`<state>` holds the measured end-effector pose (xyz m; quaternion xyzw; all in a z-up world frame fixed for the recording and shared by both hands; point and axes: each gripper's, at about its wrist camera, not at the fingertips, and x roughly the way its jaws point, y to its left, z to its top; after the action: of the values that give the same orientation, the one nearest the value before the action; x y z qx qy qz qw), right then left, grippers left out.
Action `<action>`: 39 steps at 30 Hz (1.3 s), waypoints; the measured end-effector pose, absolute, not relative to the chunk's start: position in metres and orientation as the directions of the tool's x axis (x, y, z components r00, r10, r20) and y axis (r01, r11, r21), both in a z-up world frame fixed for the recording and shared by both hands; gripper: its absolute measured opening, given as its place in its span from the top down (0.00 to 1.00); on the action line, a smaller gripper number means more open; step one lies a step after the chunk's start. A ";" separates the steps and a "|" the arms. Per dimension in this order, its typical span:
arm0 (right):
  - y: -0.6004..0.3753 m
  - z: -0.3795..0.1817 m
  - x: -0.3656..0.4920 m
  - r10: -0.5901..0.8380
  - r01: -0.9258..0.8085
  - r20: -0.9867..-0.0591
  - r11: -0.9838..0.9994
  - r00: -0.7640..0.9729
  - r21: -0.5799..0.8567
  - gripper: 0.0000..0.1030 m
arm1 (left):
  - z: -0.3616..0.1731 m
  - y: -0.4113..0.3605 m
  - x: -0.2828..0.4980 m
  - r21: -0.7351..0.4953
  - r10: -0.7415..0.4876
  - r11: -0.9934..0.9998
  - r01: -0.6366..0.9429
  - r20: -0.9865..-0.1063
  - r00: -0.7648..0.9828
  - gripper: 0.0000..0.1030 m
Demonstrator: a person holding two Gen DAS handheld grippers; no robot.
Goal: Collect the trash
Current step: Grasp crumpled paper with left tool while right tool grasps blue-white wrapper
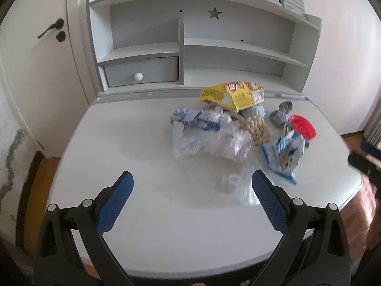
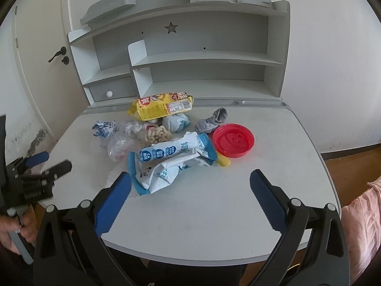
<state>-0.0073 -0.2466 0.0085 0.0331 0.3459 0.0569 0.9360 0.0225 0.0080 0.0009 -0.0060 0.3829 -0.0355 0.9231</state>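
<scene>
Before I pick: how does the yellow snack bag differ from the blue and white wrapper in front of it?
The yellow snack bag lies at the back of the pile near the shelf unit; the blue and white wrapper lies nearest the right tool. The yellow bag looks fairly flat and smooth, the blue and white wrapper crumpled and torn open. Both are printed packets lying on the white desk.

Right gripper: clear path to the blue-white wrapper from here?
Probably yes. The right gripper is open, and the blue-white wrapper lies just ahead, nearest item in the pile, with bare desk between. The left gripper sits off to the side.
</scene>
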 end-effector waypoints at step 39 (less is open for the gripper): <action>-0.230 -0.064 0.110 0.384 0.117 -0.799 0.867 0.463 0.485 0.78 | 0.026 0.064 0.052 -0.171 -0.227 0.973 0.153 -0.627 0.745 0.64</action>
<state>0.1104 -0.2296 -0.0640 0.2447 0.5117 0.0817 0.8195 0.0524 0.0636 0.0259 -0.0544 0.3424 -0.1019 0.9324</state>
